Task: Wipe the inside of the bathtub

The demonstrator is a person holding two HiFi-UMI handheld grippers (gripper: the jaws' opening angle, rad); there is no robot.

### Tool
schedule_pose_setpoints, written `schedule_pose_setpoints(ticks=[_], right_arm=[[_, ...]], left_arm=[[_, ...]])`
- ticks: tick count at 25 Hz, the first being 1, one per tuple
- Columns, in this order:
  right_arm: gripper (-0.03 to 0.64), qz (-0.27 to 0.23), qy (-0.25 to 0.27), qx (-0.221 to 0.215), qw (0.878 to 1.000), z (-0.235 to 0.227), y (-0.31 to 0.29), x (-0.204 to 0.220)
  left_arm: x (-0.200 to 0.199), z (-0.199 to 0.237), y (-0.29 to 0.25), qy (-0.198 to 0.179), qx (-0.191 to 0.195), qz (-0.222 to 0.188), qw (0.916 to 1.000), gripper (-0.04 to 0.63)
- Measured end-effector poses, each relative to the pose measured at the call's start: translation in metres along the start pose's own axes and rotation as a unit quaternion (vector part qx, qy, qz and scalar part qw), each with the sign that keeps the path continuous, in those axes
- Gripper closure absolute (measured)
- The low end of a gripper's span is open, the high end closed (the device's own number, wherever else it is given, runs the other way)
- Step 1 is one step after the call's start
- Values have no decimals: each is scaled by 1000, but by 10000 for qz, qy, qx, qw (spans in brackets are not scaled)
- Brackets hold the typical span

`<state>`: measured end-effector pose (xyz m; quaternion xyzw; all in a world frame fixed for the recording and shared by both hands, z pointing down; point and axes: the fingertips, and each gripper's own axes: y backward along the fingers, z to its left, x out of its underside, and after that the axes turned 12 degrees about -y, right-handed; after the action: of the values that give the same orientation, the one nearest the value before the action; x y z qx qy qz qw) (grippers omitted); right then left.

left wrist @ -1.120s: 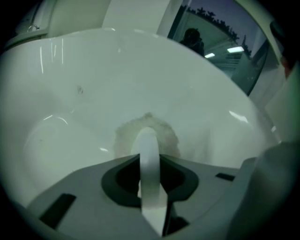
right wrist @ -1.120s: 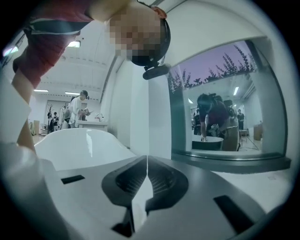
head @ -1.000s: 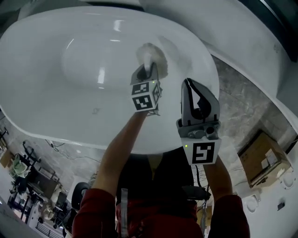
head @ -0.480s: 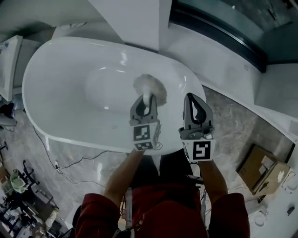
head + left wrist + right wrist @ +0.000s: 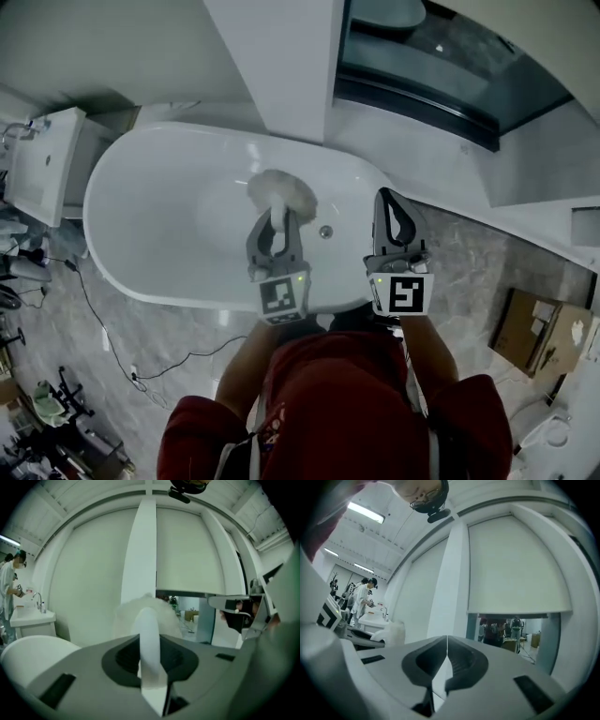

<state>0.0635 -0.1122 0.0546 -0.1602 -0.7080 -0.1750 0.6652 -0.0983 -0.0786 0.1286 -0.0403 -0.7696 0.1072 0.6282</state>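
The white oval bathtub [image 5: 105, 192] lies below me, its drain [image 5: 325, 231] near the right end. My left gripper [image 5: 274, 216] hangs over the tub's middle, shut on the white handle [image 5: 150, 641] of a fluffy white duster [image 5: 277, 192]. The fluffy head [image 5: 149, 612] sticks out past the jaws; I cannot tell whether it touches the tub. My right gripper [image 5: 387, 199] is held over the tub's right rim, jaws pressed together with nothing between them [image 5: 447, 643]. In the right gripper view the duster [image 5: 393, 632] shows at the left.
A white washbasin cabinet [image 5: 42, 164] stands left of the tub. A white pillar [image 5: 281, 56] and a dark window ledge [image 5: 422, 103] run behind it. A cable [image 5: 98, 314] trails over the stone floor. A cardboard box [image 5: 544, 333] sits at the right. A person [image 5: 363, 597] stands at the basin.
The head view has drawn back and up, so the tub looks smaller. Both grippers have risen with it; the duster stays clamped in the left gripper, and the right stays shut.
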Motion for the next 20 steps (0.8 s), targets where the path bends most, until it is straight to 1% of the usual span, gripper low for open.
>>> schedule_pose_setpoints(ticks=[2, 6, 9, 13, 16, 20], right_arm=[[604, -81, 82, 112, 9999, 6, 6, -19], [604, -271, 167, 208, 9993, 16, 16, -54], [604, -509, 184, 232, 9983, 22, 24, -83], [604, -824, 210, 242, 9961, 29, 33, -116], [604, -957, 198, 276, 9948, 30, 39, -125], [604, -997, 214, 309, 9943, 31, 46, -125]], left_arm=[[-24, 14, 10, -96, -100, -287, 9995, 502], [-60, 33, 33, -78, -194, -689, 9974, 502], [-89, 41, 48, -141, -259, -1166, 9927, 502], [-119, 43, 63, -381, -267, -1607, 9859, 502], [-134, 38, 73, -388, -300, -1936, 9799, 502], [-147, 29, 81, -364, -248, -2160, 9754, 502]])
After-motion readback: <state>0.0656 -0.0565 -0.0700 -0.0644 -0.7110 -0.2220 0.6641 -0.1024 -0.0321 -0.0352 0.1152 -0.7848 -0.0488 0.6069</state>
